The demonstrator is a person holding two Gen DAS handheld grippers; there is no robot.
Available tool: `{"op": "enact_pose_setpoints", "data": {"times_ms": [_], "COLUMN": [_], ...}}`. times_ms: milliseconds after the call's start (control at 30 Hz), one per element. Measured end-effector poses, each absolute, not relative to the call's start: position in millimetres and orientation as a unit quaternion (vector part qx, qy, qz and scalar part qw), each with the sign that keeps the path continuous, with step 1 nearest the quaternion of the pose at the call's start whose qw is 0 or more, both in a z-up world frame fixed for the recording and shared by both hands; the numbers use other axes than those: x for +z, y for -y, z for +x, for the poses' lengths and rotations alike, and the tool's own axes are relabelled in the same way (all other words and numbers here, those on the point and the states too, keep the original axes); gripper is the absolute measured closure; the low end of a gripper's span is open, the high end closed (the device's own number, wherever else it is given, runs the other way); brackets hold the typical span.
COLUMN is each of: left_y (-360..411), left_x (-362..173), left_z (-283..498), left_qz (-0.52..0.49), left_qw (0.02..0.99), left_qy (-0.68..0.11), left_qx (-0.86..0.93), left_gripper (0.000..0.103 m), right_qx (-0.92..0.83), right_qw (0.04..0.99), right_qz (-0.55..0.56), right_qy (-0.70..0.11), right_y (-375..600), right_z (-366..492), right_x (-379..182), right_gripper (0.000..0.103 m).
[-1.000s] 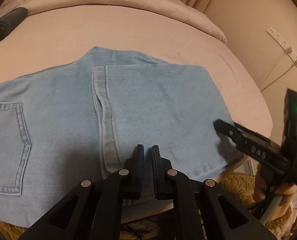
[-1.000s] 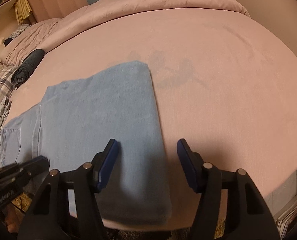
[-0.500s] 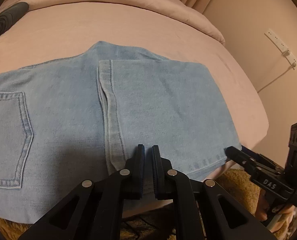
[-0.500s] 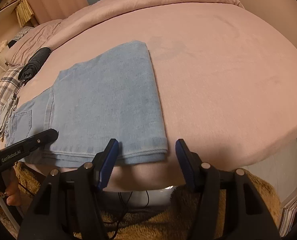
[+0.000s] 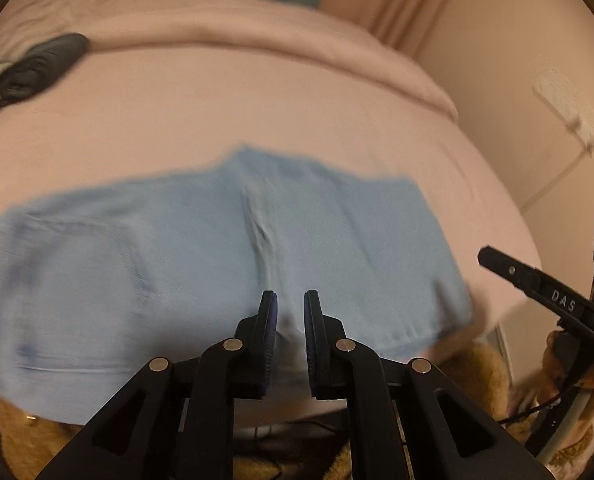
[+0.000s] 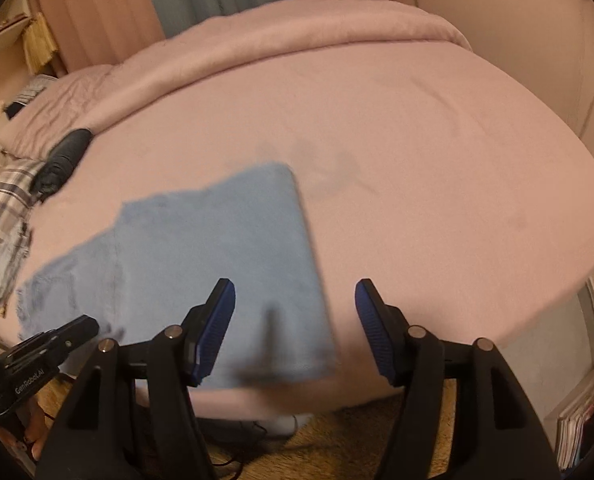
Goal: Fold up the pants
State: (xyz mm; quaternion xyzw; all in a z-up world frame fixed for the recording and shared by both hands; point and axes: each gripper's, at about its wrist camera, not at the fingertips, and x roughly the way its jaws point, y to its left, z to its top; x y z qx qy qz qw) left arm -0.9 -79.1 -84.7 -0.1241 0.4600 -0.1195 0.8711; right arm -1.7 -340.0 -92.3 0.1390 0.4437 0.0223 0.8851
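Light blue jeans lie folded on the pink bed, legs doubled over toward the waist, near the bed's front edge. They also show in the right wrist view. My left gripper hangs over the jeans' near edge at the hem fold, its jaws a narrow gap apart and holding nothing. My right gripper is wide open and empty, above the jeans' right near corner. Both views are motion-blurred.
A dark rolled garment and plaid cloth lie at the bed's left. A folded pink duvet runs along the far side. A brown rug covers the floor in front. The wall stands to the right.
Both grippers pulled back and lifted from the jeans. The left jaws opened from nearly shut to a small gap. The jeans stayed flat on the bed.
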Motion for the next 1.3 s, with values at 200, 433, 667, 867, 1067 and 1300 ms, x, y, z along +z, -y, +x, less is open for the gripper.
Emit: {"op": "enact_pose_setpoints", "data": {"times_ms": [200, 433, 667, 867, 1067, 1300], "left_y": [-2, -80, -102, -112, -109, -114], "left_x": [-58, -73, -96, -119, -130, -140], "left_z": [-20, -42, -48, -37, -30, -23], "left_qz": [-0.199, -0.274, -0.275, -0.31, -0.315, -0.314], "left_qw": [0.89, 0.879, 0.868, 0.85, 0.845, 0.847], "left_qy": [-0.408, -0.381, -0.399, -0.415, -0.419, -0.417], "left_qx": [-0.041, 0.079, 0.112, 0.099, 0.106, 0.101], "left_gripper": [0.042, 0.03, 0.023, 0.018, 0.018, 0.018], "right_qx": [0.052, 0.074, 0.042, 0.013, 0.033, 0.039], "right_qw": [0.91, 0.912, 0.88, 0.869, 0.867, 0.871], "right_qz": [0.117, 0.117, 0.068, 0.04, 0.036, 0.033], "right_qy": [-0.395, -0.385, -0.468, -0.493, -0.495, -0.489], "right_y": [303, 253, 213, 204, 198, 197], "right_z": [14, 36, 50, 56, 56, 56], "right_x": [-49, -37, -109, -139, -142, -145], "right_gripper": [0.021, 0.012, 0.012, 0.01, 0.004, 0.0]}}
